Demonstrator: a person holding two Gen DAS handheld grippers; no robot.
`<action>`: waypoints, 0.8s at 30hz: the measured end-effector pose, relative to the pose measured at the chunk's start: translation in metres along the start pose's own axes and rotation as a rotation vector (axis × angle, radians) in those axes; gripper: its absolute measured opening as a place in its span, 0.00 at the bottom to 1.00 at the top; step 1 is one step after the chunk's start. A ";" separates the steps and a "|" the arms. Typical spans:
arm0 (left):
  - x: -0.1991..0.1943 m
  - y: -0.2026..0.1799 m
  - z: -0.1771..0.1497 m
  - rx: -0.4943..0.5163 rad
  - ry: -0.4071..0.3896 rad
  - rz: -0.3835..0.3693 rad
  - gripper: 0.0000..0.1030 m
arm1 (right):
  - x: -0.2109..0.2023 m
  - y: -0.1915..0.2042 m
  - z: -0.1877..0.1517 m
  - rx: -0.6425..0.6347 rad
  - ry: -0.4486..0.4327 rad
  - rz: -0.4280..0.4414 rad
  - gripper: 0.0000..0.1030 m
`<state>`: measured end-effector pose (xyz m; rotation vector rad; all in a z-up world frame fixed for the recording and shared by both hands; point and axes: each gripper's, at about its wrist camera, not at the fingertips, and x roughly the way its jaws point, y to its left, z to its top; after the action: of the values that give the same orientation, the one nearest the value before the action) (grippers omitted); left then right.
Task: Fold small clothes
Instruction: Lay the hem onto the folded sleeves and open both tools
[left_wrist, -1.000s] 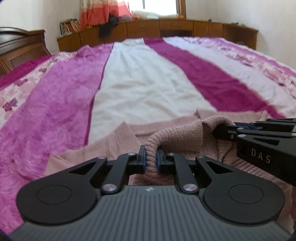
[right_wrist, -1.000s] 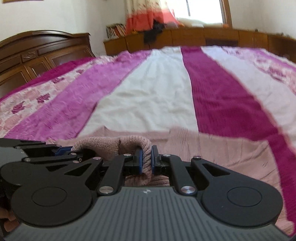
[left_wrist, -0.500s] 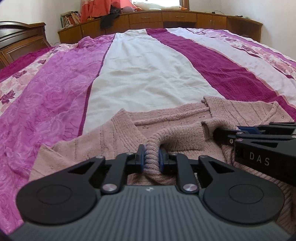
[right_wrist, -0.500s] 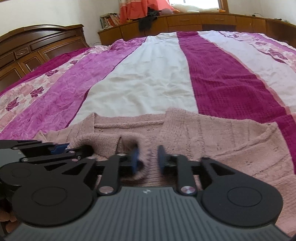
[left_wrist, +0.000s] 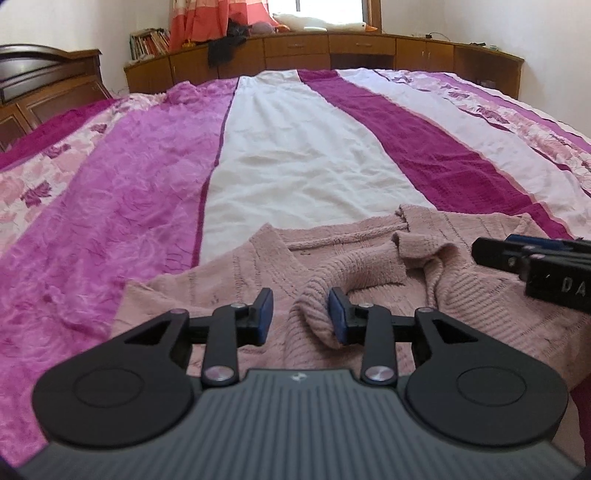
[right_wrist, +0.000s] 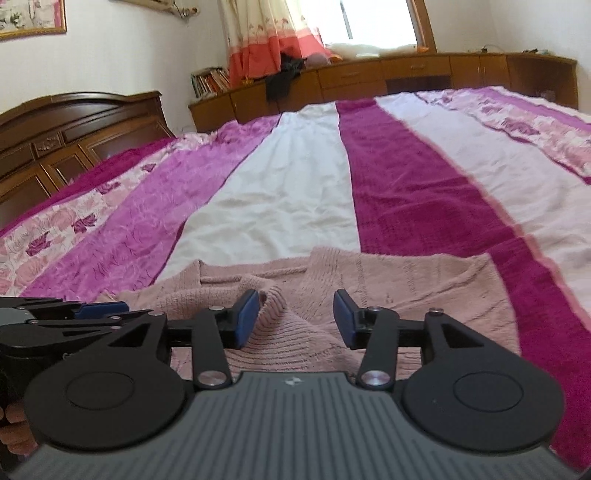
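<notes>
A bed (left_wrist: 110, 229) covered by a bedspread (right_wrist: 295, 199) in lengthwise stripes: floral pink, bright magenta, white, and deep purple. A dusty-pink knitted sweater (left_wrist: 369, 258) lies directly on the spread at its near end, spread mostly flat across the white and purple stripes, with a rumpled, ribbed fold raised on top of it.
</notes>
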<state>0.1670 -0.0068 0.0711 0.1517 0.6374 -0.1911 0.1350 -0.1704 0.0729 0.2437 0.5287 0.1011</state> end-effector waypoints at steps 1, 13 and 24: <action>-0.005 0.001 0.000 0.000 -0.002 0.002 0.35 | -0.006 0.000 0.000 -0.002 -0.005 0.002 0.52; -0.042 0.011 -0.016 -0.024 0.014 0.026 0.34 | -0.060 0.004 -0.013 -0.043 -0.011 0.022 0.55; -0.059 0.022 -0.038 -0.044 0.042 0.055 0.34 | -0.078 0.019 -0.043 -0.136 0.034 0.062 0.63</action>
<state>0.1035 0.0302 0.0789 0.1311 0.6784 -0.1215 0.0451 -0.1560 0.0799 0.1259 0.5459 0.2011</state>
